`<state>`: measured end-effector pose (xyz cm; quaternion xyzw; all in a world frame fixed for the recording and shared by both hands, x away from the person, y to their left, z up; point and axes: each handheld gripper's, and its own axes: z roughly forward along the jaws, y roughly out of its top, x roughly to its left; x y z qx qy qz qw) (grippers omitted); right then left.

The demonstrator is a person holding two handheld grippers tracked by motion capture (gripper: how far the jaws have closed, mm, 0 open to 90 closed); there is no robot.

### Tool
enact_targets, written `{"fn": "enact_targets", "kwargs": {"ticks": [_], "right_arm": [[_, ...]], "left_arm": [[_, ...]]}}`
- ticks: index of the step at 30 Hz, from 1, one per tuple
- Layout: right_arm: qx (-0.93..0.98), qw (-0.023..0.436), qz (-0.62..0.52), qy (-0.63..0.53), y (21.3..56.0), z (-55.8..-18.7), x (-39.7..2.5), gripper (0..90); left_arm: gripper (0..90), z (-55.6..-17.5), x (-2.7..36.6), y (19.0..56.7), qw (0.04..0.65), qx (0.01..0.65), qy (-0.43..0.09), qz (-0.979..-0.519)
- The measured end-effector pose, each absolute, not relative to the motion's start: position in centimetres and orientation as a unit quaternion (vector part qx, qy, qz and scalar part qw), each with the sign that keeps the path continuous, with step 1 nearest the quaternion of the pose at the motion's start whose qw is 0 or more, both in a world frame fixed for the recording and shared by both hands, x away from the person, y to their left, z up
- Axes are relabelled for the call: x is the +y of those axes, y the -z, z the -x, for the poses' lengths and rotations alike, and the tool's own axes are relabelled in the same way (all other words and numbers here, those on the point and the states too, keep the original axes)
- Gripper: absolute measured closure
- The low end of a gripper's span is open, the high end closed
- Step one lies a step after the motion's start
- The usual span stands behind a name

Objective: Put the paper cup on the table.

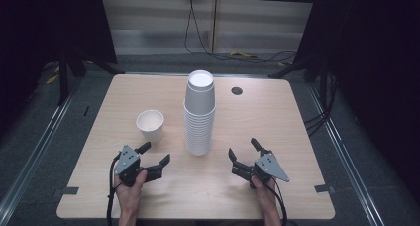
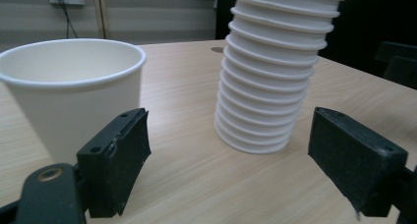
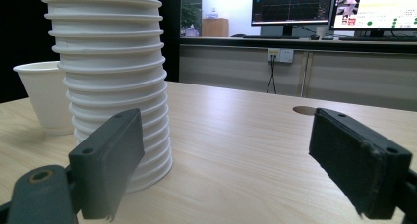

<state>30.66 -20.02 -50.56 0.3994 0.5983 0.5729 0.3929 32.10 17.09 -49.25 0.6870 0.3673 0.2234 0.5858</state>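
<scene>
Stack of paper cups [image 2: 275, 71]: top cut off by the upper edge in the left gripper view; likewise in the right gripper view, where the near jaw covers part of its base. Single paper cup [image 2: 74, 91]: left side cropped by the frame, foot hidden behind a jaw. Monitors [image 3: 290, 8]: tops cropped, screen contents too small to read. Forearms leave the high view at its bottom edge.
</scene>
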Motion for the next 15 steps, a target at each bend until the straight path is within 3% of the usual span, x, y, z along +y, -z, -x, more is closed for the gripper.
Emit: {"fn": "enact_targets", "kwargs": {"ticks": [15], "right_arm": [[0.597, 0.395, -0.4, -0.572, 50.6, -30.6, -20.0, 13.5]], "left_arm": [[15.6, -30.6, 14.2, 50.8, 0.583, 0.349, -0.228, -0.697]]}}
